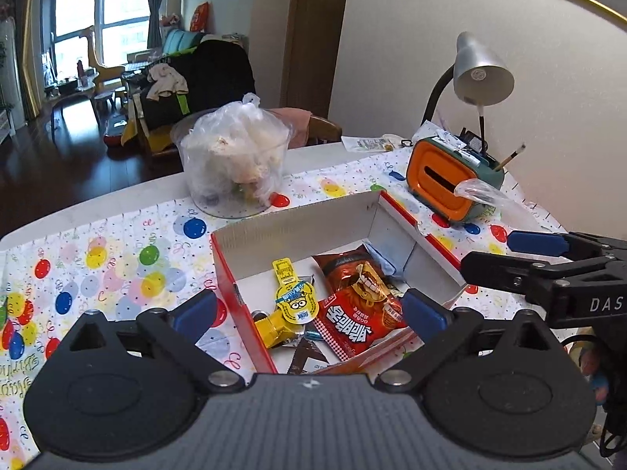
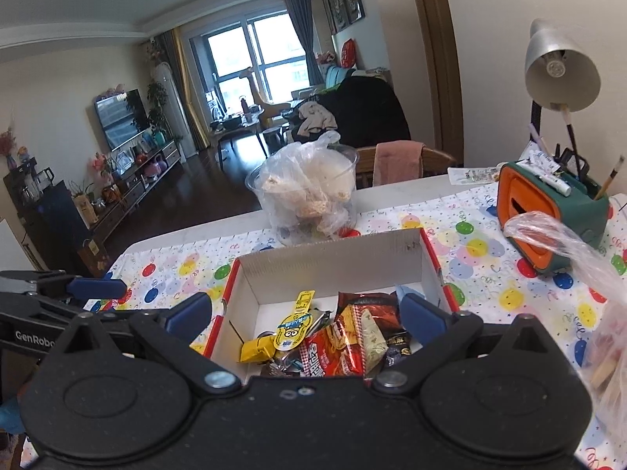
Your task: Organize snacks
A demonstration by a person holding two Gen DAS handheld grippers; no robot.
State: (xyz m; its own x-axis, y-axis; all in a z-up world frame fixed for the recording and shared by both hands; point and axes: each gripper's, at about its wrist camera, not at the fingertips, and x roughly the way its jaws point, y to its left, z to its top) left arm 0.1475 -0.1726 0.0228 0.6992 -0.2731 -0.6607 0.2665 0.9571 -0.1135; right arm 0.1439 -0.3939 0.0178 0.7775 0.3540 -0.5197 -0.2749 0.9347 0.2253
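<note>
An open red-and-white cardboard box [image 1: 298, 227] [image 2: 333, 258] sits on the balloon-print tablecloth. It holds a red noodle-snack packet [image 1: 360, 321] [image 2: 333, 352], a dark red packet [image 1: 345, 266], a yellow Minion-tag snack [image 1: 298, 305] [image 2: 292, 329] and small wrapped candies. My left gripper [image 1: 311, 309] is open and empty above the box's near side. My right gripper [image 2: 305, 313] is open and empty, also above the box. The right gripper shows in the left wrist view [image 1: 521, 254]; the left one shows in the right wrist view [image 2: 90, 290].
A clear tub with a plastic bag of pale snacks [image 1: 235, 160] [image 2: 309, 192] stands behind the box. An orange-green pen holder [image 1: 450, 176] [image 2: 548, 215] and a desk lamp [image 1: 482, 70] stand at the right. A clear plastic bag [image 2: 580, 266] lies at the right edge.
</note>
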